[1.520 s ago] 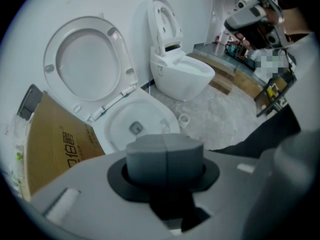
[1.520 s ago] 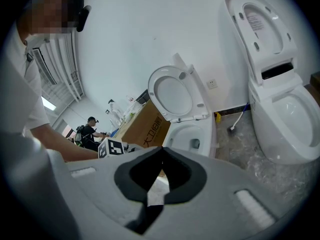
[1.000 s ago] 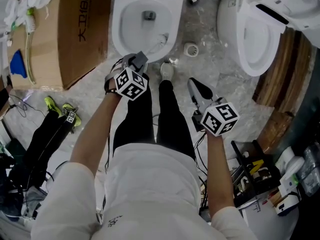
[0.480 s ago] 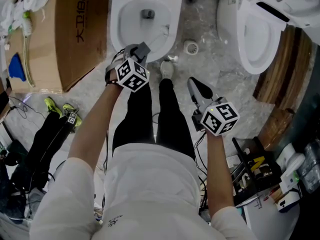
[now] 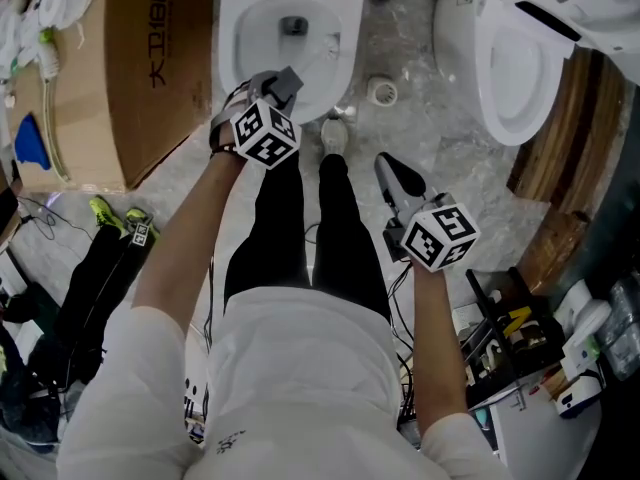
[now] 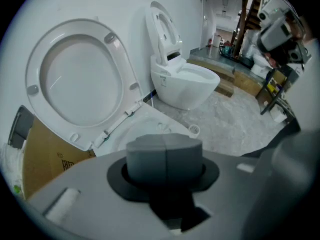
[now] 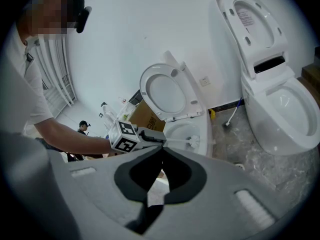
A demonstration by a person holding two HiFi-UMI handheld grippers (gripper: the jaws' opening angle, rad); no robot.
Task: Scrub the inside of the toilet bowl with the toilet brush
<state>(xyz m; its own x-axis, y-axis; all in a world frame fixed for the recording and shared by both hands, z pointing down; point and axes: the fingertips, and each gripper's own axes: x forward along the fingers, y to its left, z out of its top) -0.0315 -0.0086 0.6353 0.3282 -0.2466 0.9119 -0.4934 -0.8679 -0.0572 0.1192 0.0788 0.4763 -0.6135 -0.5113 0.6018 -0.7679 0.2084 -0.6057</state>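
The white toilet bowl (image 5: pixel 262 30) stands open at the top of the head view, seat raised (image 6: pixel 75 81). My left gripper (image 5: pixel 287 81) hovers over the bowl's near rim, shut on the handle of the white toilet brush (image 5: pixel 322 58), whose head reaches into the bowl. In the right gripper view the brush head (image 7: pixel 194 143) hangs inside the bowl (image 7: pixel 181 129), held out from the left gripper (image 7: pixel 150 136). The left gripper's own view shows only its closed jaws (image 6: pixel 165 149); the brush is hidden behind them. My right gripper (image 5: pixel 398 176) hangs low beside the person's right leg, shut and empty (image 7: pixel 161 151).
A second toilet (image 5: pixel 520 68) with its lid up stands to the right. A cardboard box (image 5: pixel 150 68) sits left of the bowl. A round floor drain (image 5: pixel 381 95) and a shoe (image 5: pixel 333 138) lie between the toilets. A tool rack (image 5: pixel 510 338) is at lower right.
My left gripper has moved forward over the bowl's rim, carrying the brush head deeper into the bowl. The right gripper has stayed put.
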